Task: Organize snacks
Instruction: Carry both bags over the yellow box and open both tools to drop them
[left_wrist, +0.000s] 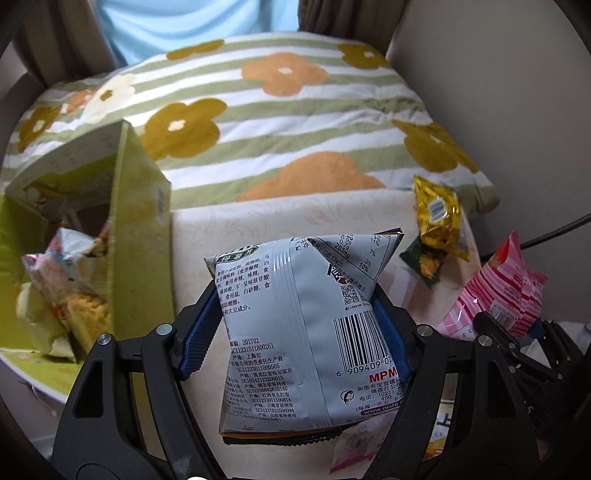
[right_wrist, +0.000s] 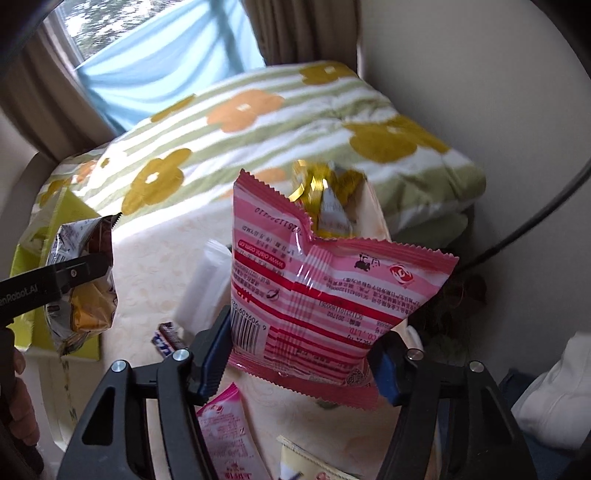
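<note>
Left gripper (left_wrist: 295, 332) jaws were clamped on a grey snack bag (left_wrist: 306, 325); right gripper (right_wrist: 299, 354) jaws clamped on a pink striped bag (right_wrist: 317, 302).

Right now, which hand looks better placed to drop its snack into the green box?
Probably the left. Its hand-held gripper holds the grey bag right beside the open green box. The right hand-held gripper, holding the pink bag, sits farther off, with the left one between it and the box.
</note>
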